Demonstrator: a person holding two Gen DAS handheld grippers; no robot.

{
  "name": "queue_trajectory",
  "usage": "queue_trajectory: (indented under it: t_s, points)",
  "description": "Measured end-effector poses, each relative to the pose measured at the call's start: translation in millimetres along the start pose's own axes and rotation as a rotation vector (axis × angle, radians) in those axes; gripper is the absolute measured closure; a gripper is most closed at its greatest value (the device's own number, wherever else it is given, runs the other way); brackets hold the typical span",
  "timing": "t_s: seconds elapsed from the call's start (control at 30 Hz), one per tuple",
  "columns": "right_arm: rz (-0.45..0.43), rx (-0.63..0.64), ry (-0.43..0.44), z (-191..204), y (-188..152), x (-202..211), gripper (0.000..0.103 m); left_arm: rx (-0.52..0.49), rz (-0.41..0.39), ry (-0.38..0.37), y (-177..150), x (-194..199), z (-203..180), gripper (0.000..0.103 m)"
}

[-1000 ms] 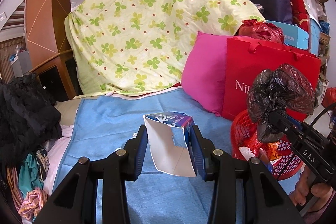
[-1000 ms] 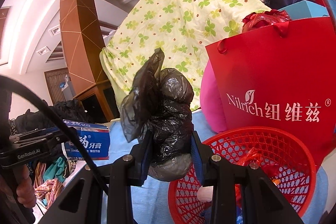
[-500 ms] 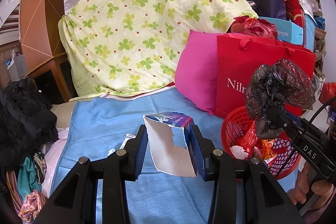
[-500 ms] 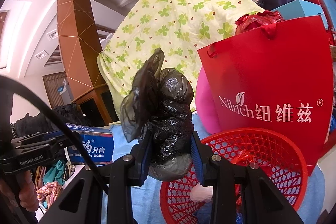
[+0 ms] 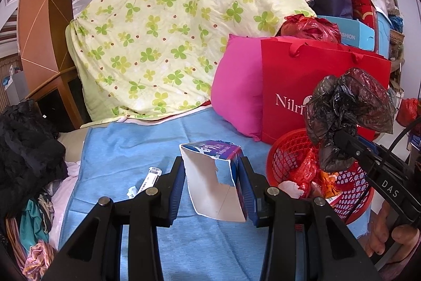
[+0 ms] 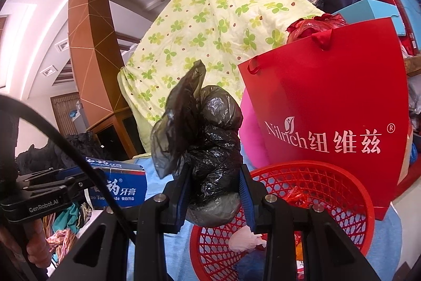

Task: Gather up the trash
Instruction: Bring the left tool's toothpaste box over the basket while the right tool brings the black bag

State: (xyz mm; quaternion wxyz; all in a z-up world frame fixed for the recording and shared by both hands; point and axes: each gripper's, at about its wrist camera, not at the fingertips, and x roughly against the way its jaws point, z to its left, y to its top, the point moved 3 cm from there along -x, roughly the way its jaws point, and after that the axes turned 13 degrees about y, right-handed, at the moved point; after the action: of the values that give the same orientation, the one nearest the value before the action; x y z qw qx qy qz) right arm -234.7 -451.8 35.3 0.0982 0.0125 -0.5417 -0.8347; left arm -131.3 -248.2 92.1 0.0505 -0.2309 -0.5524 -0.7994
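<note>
Black plastic bag [image 6: 208,149] sits pinched in the right tongs [image 6: 214,191] above the red basket [image 6: 339,183]; left tongs [image 5: 213,188] pinch a torn toothpaste box [image 5: 210,183], whose printed side [image 6: 118,188] only the right view shows.

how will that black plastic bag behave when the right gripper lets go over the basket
The black plastic bag looks crumpled and floppy, bulging around the right gripper, so probably light. It may drift or snag on the red basket rim rather than drop cleanly.

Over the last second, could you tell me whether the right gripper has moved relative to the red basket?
Yes. The right gripper with the black plastic bag has shifted towards the red basket, now sitting over its near rim.
</note>
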Motion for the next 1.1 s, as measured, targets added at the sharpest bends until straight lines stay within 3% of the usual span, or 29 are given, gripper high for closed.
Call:
queue_trajectory:
  t_s: [0.6, 1.1]
  points:
    - [-0.008, -0.016, -0.02, -8, 1, 7, 0.066, -0.017, 0.013, -0.043, -1, -6, -21, 0.06]
    - [-0.032, -0.076, -0.054, -28, 5, 17, 0.066, -0.032, 0.003, -0.163, 4, -5, -54, 0.06]
